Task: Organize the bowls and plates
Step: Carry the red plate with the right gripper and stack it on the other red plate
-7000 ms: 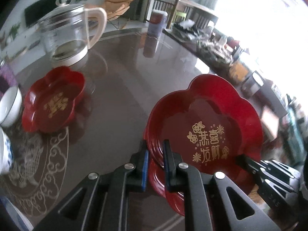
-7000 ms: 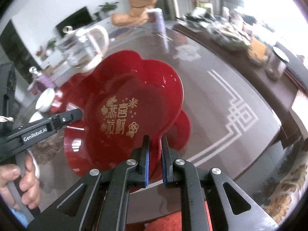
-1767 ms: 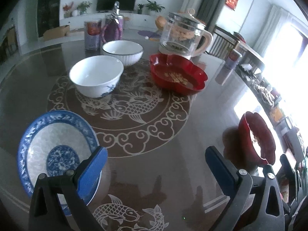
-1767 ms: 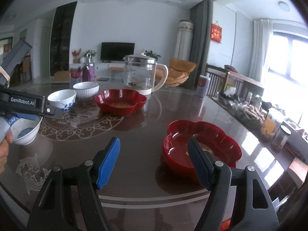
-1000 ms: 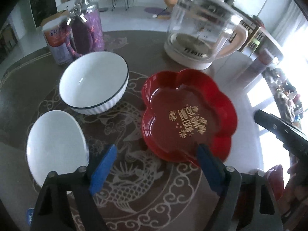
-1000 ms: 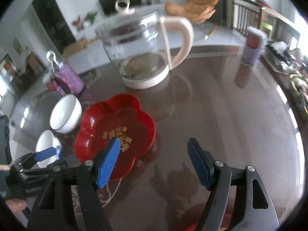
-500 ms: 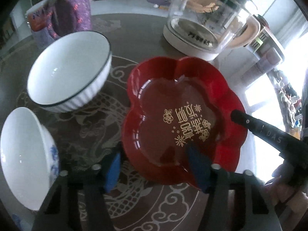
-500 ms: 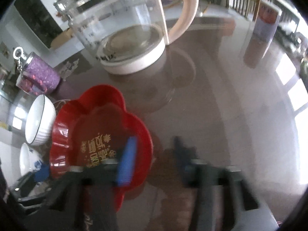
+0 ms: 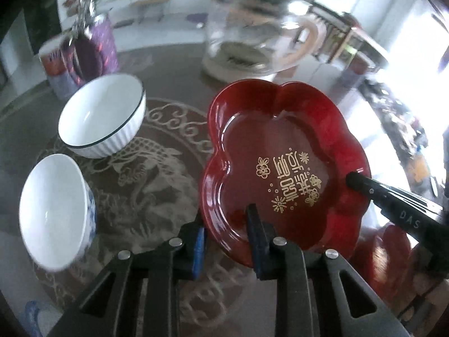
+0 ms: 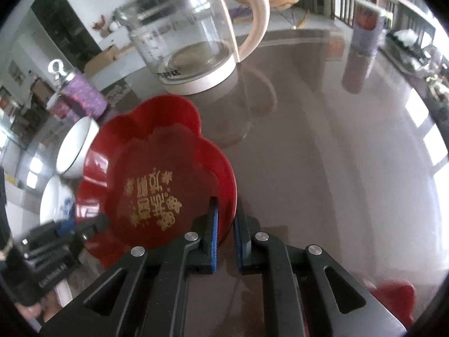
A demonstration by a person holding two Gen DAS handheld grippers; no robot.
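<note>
**Both grippers close in on the red flower plate**

The dark, glossy worktop [image 9: 157, 168] with its pale dragon pattern carries everything here. At the back stands a glass kettle [image 10: 193, 42] with a cream handle, and beside it, further left, a purple jar [image 9: 95, 47].

The red plate [image 9: 283, 168], flower-shaped with gold lettering, lies just in front of the kettle. To its left sit a ribbed white bowl [image 9: 103, 115] with a dark rim and, nearer, a white bowl with blue pattern [image 9: 53, 213]. Low in the right wrist view, a second red dish [image 10: 393, 300] shows at the corner, well apart from the first.

A second ago both grippers hung wide above the plate; now they have dropped to its edge from opposite sides. The right gripper [image 10: 225, 233] has pinched down on the plate's near-right rim, one pad inside and one outside. The left gripper [image 9: 227, 241] straddles the near-left rim and its jaws are closing, the rim between them but the outer pad seemingly not yet pressing.

To my eye the grasp is nearly complete, and the lift that follows would carry this plate toward the other red dish for stacking.
</note>
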